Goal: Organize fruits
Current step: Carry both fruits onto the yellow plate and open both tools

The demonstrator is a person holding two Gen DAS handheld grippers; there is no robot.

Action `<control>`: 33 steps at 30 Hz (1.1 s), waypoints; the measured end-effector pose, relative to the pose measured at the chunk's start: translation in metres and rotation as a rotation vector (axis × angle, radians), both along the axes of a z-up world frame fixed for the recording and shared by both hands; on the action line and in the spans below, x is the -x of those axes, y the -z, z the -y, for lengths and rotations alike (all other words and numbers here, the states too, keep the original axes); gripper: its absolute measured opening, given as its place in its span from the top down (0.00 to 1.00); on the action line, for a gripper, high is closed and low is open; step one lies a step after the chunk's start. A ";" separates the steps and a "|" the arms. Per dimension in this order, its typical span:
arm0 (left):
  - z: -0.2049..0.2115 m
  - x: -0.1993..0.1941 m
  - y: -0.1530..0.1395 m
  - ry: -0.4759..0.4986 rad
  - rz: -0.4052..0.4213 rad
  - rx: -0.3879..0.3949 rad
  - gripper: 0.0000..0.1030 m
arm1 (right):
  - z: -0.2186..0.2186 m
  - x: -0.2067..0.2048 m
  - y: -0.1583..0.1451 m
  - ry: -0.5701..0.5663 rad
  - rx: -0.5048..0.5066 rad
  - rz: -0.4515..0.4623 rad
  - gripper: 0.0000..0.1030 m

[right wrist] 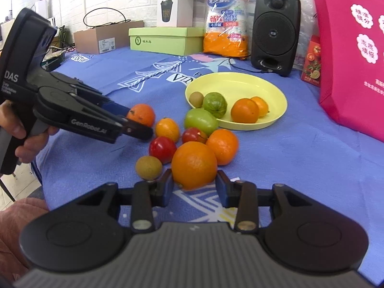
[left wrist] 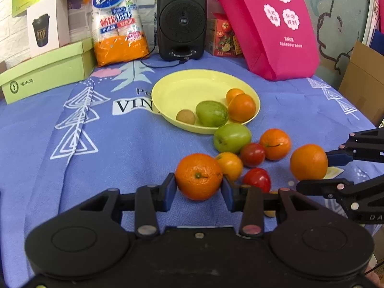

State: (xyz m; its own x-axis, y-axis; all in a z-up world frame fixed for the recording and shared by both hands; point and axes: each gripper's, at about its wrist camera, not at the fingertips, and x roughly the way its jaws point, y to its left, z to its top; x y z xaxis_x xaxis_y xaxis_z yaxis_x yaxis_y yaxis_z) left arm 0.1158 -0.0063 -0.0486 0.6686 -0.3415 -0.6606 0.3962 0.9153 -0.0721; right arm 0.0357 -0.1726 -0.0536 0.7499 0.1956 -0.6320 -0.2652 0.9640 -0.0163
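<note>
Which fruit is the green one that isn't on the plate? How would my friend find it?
Find the yellow plate on the blue tablecloth. Just outside its near rim lies a smooth green fruit, touching the plate's edge. It is the only green one in the pile; the bumpier green one sits on the plate.

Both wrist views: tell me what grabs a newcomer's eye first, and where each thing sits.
First, the two grippers, each with its jaws around an orange on the blue cloth: the left gripper on one orange, the right gripper on another orange. Between them lies a loose cluster of tomatoes and citrus, and just behind it the yellow plate already holding four fruits. At the back, the hot-pink bag stands right of the black speaker.
</note>
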 end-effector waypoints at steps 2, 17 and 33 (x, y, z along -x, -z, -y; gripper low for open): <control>-0.001 0.003 -0.007 0.002 0.018 0.005 0.62 | 0.002 0.004 -0.004 0.003 0.000 0.010 0.64; 0.001 -0.056 -0.039 -0.014 0.060 0.046 0.61 | 0.012 -0.037 -0.039 0.002 0.040 0.102 0.64; 0.022 -0.160 -0.003 -0.064 -0.047 0.038 0.60 | 0.014 -0.156 -0.016 0.054 0.031 0.007 0.64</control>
